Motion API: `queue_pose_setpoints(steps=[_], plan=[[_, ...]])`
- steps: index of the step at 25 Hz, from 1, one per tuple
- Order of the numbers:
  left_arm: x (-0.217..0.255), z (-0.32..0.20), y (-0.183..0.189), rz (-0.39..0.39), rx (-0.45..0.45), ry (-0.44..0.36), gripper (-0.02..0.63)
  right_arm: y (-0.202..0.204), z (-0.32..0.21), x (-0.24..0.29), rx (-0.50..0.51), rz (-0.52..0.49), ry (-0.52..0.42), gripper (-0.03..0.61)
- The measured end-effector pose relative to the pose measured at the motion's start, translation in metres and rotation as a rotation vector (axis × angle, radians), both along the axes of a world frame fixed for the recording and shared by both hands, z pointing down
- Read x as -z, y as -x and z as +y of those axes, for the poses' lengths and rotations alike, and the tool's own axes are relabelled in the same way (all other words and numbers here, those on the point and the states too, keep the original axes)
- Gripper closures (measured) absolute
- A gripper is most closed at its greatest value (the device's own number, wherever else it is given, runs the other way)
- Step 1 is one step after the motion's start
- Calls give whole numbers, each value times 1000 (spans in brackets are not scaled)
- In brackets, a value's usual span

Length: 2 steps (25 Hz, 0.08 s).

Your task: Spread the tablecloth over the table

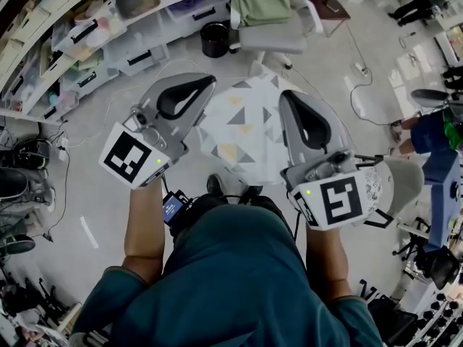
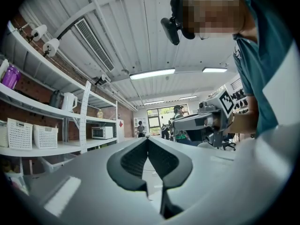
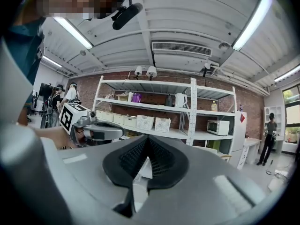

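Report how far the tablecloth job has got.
Done: the left gripper and right gripper are each shut on an edge of the patterned tablecloth. In hand: the cloth hangs lifted between them, above the floor. Left: all the spreading; it lies on no table yet.

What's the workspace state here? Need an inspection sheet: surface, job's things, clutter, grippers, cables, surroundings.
surface: table top not made out; pale floor all round.
job's things: triangle-patterned tablecloth held up between the two grippers.
clutter: black bin; office chair with green fabric on it.
grippers: left gripper shut, pale cloth showing between its pads; right gripper shut on a white fold of the cloth.
cables: floor cable running to a power strip.
surroundings: shelving with storage bins; another person at the right edge.
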<state>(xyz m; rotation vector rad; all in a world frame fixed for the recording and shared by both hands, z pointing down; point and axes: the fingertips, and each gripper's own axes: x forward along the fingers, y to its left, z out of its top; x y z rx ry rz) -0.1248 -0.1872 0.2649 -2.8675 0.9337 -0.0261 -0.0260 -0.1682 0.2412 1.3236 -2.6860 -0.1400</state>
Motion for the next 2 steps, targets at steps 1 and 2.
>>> queue_pose_setpoints(steps=[1, 2], plan=[[2, -1, 0, 10, -4, -11, 615, 0, -2, 0, -1, 0, 0, 571], [5, -3, 0, 21, -9, -23, 615, 0, -4, -1, -2, 0, 1, 571]])
